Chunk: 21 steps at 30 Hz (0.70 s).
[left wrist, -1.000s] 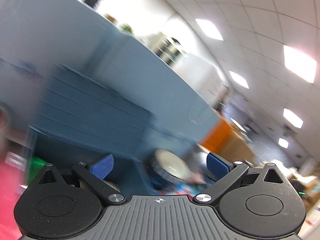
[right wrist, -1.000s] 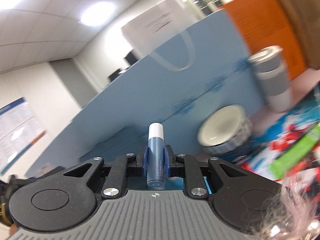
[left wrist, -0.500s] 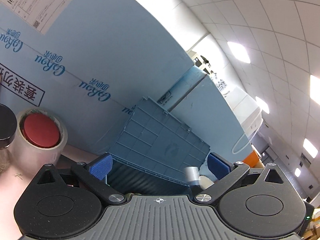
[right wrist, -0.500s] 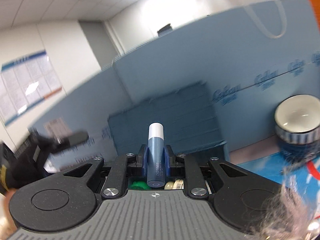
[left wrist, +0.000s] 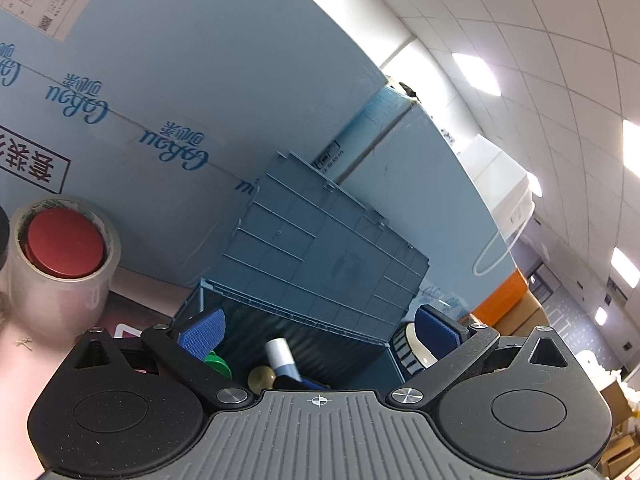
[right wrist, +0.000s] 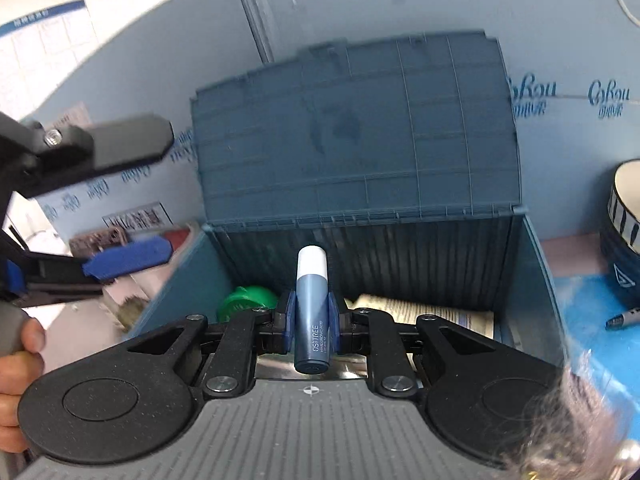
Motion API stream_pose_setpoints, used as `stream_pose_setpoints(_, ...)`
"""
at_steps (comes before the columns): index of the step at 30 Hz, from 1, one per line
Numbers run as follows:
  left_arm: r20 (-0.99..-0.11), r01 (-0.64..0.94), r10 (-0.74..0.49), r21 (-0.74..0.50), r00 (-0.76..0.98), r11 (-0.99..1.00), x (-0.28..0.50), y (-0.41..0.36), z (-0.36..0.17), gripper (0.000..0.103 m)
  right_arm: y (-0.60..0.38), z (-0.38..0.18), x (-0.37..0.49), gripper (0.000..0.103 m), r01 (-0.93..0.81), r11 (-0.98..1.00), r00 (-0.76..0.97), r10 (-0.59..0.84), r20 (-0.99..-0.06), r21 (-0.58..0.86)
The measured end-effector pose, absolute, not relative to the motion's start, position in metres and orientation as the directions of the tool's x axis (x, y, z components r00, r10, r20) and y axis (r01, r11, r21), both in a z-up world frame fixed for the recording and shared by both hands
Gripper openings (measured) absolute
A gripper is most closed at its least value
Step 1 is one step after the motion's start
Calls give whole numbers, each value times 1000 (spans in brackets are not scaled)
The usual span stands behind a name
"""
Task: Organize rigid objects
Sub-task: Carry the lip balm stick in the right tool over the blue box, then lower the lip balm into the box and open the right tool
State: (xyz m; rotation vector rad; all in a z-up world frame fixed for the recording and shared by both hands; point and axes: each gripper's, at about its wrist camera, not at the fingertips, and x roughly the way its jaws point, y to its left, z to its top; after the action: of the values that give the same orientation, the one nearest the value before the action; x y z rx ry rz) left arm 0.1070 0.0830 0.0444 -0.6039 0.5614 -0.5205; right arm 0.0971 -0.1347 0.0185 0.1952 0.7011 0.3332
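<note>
My right gripper [right wrist: 312,306] is shut on a blue lip-balm tube [right wrist: 312,320] with a white cap, held over the open front of a blue-grey storage box [right wrist: 536,264]. The box lid [right wrist: 352,128] stands up behind. Inside the box lie a green round thing [right wrist: 248,300] and a printed tube [right wrist: 424,316]. My left gripper [left wrist: 318,332] is open and empty, just left of the box; in the right wrist view it shows as the left gripper [right wrist: 128,200] with a hand on its grip. The tube's white cap [left wrist: 280,354] shows between the left fingers.
A clear tape roll [left wrist: 60,280] with a red lid [left wrist: 64,244] inside stands to the left. A striped bowl [right wrist: 624,216] and a pen [right wrist: 624,318] sit right of the box. Blue cartons [left wrist: 200,80] wall off the back.
My right gripper has swung left and tipped down with the tube, from facing the bowl to hanging over the open box. The left gripper dropped slightly; the tube's cap now appears between its fingers.
</note>
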Motion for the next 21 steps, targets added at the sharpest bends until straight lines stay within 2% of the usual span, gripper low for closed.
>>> stream_pose_setpoints(5, -325, 293, -603, -648, 728, 703, 105, 83, 45, 102, -132, 17, 94, 19, -219, 935, 722, 348, -598, 280)
stream_pose_setpoints(15, -339, 299, -610, -641, 716, 707, 107, 79, 44, 102, -143, 31, 84, 40, -200, 919, 743, 368, -559, 339)
stream_pose_setpoints(21, -344, 306, -612, -632, 712, 712, 108, 74, 45, 102, -154, 38, 71, 48, -180, 908, 764, 372, -527, 379)
